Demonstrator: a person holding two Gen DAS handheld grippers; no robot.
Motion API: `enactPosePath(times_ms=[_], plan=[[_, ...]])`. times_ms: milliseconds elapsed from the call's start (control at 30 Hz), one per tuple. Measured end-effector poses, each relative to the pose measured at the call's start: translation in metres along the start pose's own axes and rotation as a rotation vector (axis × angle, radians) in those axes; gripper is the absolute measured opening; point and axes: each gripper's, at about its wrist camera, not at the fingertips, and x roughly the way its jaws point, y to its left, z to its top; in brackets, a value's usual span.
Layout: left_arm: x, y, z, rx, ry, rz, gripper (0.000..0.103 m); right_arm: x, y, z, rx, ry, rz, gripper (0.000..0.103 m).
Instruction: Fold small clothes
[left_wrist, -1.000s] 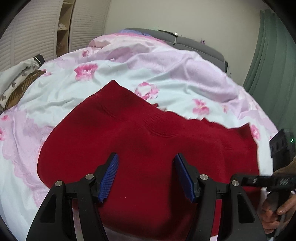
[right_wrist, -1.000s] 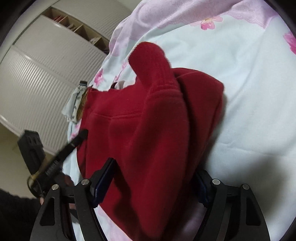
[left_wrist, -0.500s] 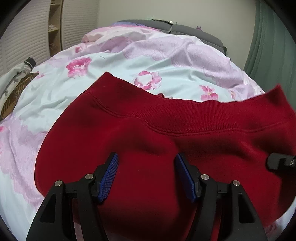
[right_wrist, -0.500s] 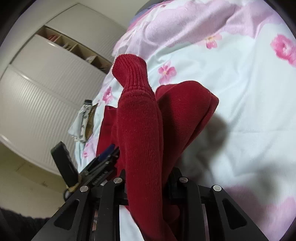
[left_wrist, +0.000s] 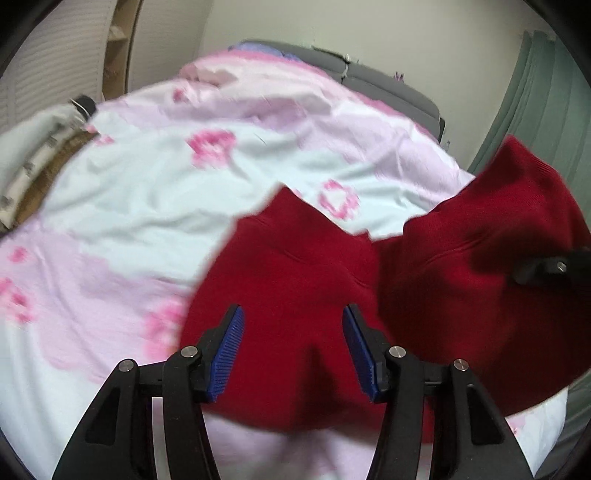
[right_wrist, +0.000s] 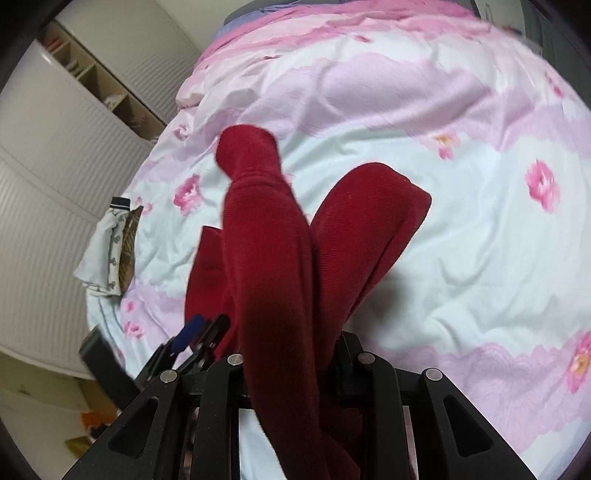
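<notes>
Bedroom, folding under way | right gripper (right_wrist: 295, 354) clamped on a bunched side of the red sweater (left_wrist: 295, 314), raised off the floral bedspread (left_wrist: 147, 206), likely to carry it across as a fold | left gripper (left_wrist: 291, 350) jaws apart, lately narrowing, pads astride flat cloth, not pinching | folded clothes (right_wrist: 107, 254) lie aside

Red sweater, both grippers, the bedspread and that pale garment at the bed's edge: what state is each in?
Red sweater: one side lifted, the rest lying on the bed.
Right gripper: jaws shut on the sweater.
Left gripper: jaws apart over the sweater, closing.
Floral bedspread: spread, wrinkled.
Pale garment: folded.
</notes>
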Motion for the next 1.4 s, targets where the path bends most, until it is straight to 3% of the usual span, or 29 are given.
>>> enactPosePath(times_ms=[233,400,467,500,533,567,867,1000,1200,1367,1400], plan=[[-0.056,0.062,0.011,-0.024,-0.086,0.025,0.056,0.045,0.071,0.005,-0.036,0.056,-0.159,0.032],[-0.072,0.09,0.006,-0.02,-0.097,0.036,0.057,0.097,0.109,0.003,-0.036,0.172,-0.214,0.043],[-0.074,0.099,0.001,-0.038,-0.09,0.024,0.057,0.114,0.125,0.002,-0.07,0.21,-0.222,0.053],[-0.076,0.103,-0.002,-0.046,-0.088,0.014,0.057,0.121,0.129,0.003,-0.08,0.235,-0.21,0.059],[-0.079,0.104,-0.006,-0.054,-0.088,0.001,0.057,0.129,0.132,0.004,-0.075,0.278,-0.172,0.074],[-0.082,0.104,-0.01,-0.058,-0.092,-0.01,0.057,0.134,0.134,0.006,-0.068,0.319,-0.13,0.082],[-0.12,0.068,-0.026,-0.072,-0.186,-0.15,0.056,0.143,0.135,0.016,-0.057,0.501,0.05,0.088],[-0.126,0.044,-0.026,-0.061,-0.216,-0.196,0.056,0.139,0.137,0.016,-0.083,0.519,0.127,0.088],[-0.111,0.02,-0.034,-0.084,-0.178,-0.263,0.056,0.136,0.123,0.015,-0.077,0.505,0.201,0.088],[-0.097,-0.008,-0.033,-0.047,-0.181,-0.219,0.056,0.127,0.116,0.014,-0.12,0.492,0.276,0.088],[-0.087,-0.011,-0.032,-0.038,-0.172,-0.198,0.049,0.123,0.115,0.015,-0.126,0.482,0.287,0.088]])
